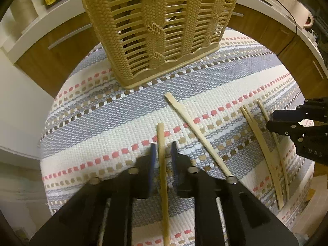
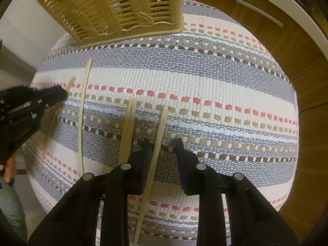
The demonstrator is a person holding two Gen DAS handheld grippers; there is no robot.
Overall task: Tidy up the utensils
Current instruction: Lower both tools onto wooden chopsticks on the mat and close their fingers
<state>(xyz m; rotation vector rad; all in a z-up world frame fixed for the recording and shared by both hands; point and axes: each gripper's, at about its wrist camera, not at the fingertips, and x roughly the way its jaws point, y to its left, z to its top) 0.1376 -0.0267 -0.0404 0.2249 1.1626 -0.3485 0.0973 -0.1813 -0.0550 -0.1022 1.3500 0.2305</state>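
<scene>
Left gripper: my left gripper (image 1: pixel 164 153) points steeply down at the cloth, its two blue pads spread a little, and one chopstick (image 1: pixel 163 176) runs lengthwise through the gap between them; I see a sliver of cloth on each side of the stick, so the pads do not press on it
Right gripper: my right gripper (image 2: pixel 162 153) also aims down, jaws parted, with another chopstick (image 2: pixel 154 157) lying just beside the left pad (image 2: pixel 144 164); the right pad stands well clear of it, so nothing is pinched
Chopsticks on the cloth: in the left view a single stick (image 1: pixel 196 135) lies slanted between my two grippers, and a pair (image 1: pixel 260 143) lies close together near the right gripper (image 1: pixel 272 121), with the stick under that gripper just beyond them
Same sticks from the right: the pair (image 2: pixel 128 131) lies just left of my right gripper, a lone curved-looking stick (image 2: pixel 83 119) lies further left, and the left gripper (image 2: pixel 61 94) hovers over the blurred one at the edge
Basket: the tan woven-look plastic basket (image 1: pixel 155 30) stands upright at the far side of the cloth, apart from all the sticks; something dark shows through its slats, but I cannot tell what
Surface: a striped woven cloth (image 1: pixel 102 106) in grey, cream, pink and brown covers the round table
Surroundings: wooden cabinet fronts (image 1: pixel 61 47) under a white counter ring the far side
</scene>
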